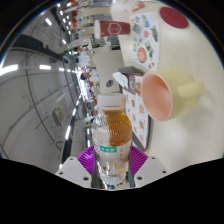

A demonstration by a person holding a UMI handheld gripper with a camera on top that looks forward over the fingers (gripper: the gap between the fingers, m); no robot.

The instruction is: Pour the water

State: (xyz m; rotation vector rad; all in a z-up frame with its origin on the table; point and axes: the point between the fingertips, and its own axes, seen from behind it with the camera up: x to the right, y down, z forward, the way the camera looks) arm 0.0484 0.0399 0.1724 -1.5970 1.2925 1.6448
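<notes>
My gripper (112,165) is shut on a clear plastic bottle (113,135) with amber liquid, a green-and-white label and a white cap. The purple pads (88,158) press on both sides of its lower body. The view is rolled sideways, so the bottle is held tilted off upright. A cream and pink cup (170,94) with a handle sits on the table beyond the fingers, its pink inside facing me. The bottle's cap points toward the space beside the cup's rim. No liquid stream shows.
The cup stands on a white table (150,30) bearing red and black printed mats and signs. A red and white cup (114,30) stands farther off. A grey floor (35,100) and room fixtures lie to the other side.
</notes>
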